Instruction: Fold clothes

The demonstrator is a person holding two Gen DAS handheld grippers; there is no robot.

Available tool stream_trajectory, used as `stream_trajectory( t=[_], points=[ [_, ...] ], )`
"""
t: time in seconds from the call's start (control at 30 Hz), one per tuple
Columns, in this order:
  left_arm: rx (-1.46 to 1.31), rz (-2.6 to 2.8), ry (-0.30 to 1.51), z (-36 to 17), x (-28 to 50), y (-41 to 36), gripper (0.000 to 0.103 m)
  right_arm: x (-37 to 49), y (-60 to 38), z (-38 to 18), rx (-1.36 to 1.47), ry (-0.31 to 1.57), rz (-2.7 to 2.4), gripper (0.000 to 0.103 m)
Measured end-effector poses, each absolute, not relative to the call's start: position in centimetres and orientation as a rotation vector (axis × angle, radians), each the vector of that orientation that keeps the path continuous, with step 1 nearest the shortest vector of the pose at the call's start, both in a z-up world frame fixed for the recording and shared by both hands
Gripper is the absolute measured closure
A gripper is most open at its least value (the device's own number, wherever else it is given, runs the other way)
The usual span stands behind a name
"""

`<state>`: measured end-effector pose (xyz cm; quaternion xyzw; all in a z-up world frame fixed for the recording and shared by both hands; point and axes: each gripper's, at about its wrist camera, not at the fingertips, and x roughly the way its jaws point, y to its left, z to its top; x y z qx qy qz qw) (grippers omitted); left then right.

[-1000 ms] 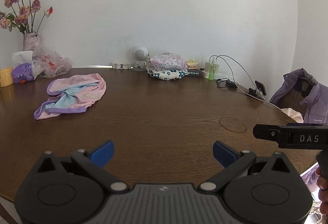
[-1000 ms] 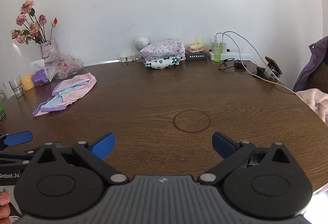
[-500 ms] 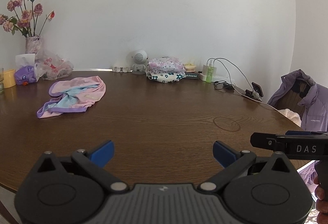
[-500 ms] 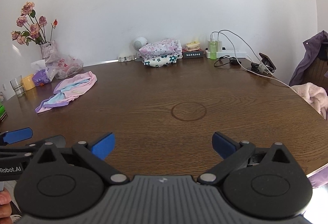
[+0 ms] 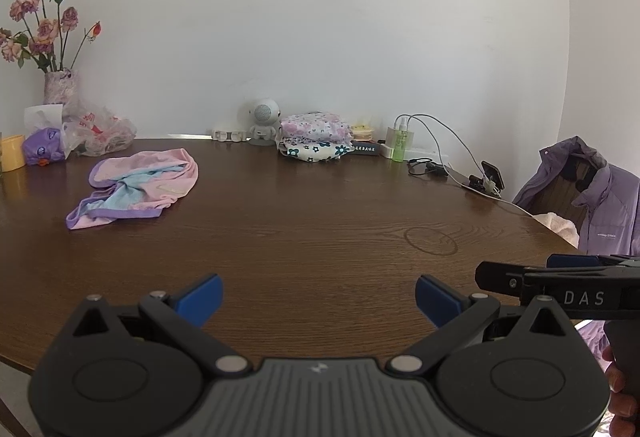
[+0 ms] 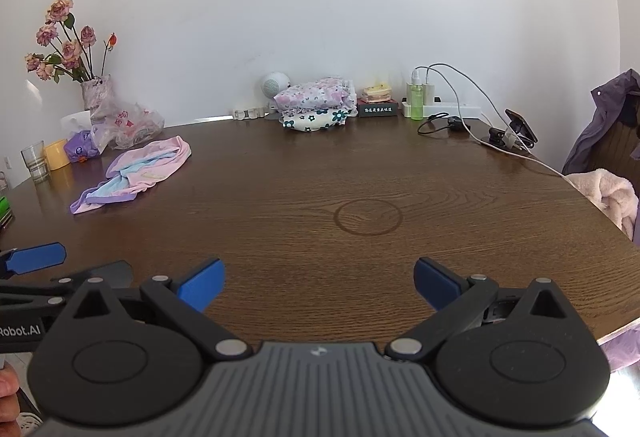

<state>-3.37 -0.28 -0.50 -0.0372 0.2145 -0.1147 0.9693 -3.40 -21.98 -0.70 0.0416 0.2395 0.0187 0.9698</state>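
Observation:
A crumpled pink, light-blue and purple garment lies on the dark wooden table at the far left; it also shows in the right wrist view. A stack of folded floral clothes sits at the back by the wall, also in the right wrist view. My left gripper is open and empty above the table's near edge. My right gripper is open and empty beside it, well short of the garment.
A vase of flowers, plastic bag, tissues and yellow cup stand back left. A power strip with cables and a green bottle stand back right. A purple jacket hangs on a chair at right.
Both grippers have drawn back slightly toward the near table edge and tilted a little upward. Both stay open; the garment has not moved.

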Motion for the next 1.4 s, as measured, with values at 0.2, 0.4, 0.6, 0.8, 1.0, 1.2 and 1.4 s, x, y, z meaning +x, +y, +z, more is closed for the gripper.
stream_trajectory(
  t=[0.2, 0.4, 0.6, 0.8, 1.0, 1.2, 1.4],
  points=[
    [-0.074, -0.202, 0.436, -0.53, -3.41, -0.31, 0.000, -3.45, -21.91, -0.80, 0.078, 0.483, 0.042, 0.000],
    [-0.067, -0.194, 0.433, -0.56, -3.47, -0.44, 0.000, -3.29, -21.89, -0.88, 0.080, 0.488, 0.045, 0.000],
    [-0.074, -0.175, 0.446, -0.78, -3.23, -0.24, 0.000, -3.28, -21.90, -0.99, 0.083, 0.491, 0.046, 0.000],
    [-0.069, -0.181, 0.448, -0.88, -3.29, -0.41, 0.000, -3.25, -21.82, -1.13, 0.081, 0.495, 0.051, 0.000],
    [-0.069, -0.178, 0.453, -0.96, -3.28, -0.47, 0.000, -3.23, -21.85, -1.20, 0.087, 0.500, 0.050, 0.000],
    [-0.073, -0.177, 0.456, -1.00, -3.34, -0.43, 0.000, -3.15, -21.88, -1.27, 0.089, 0.509, 0.058, 0.000],
    [-0.068, -0.174, 0.453, -0.96, -3.41, -0.40, 0.000, -3.19, -22.00, -1.31, 0.098, 0.510, 0.062, 0.000]
  ],
)
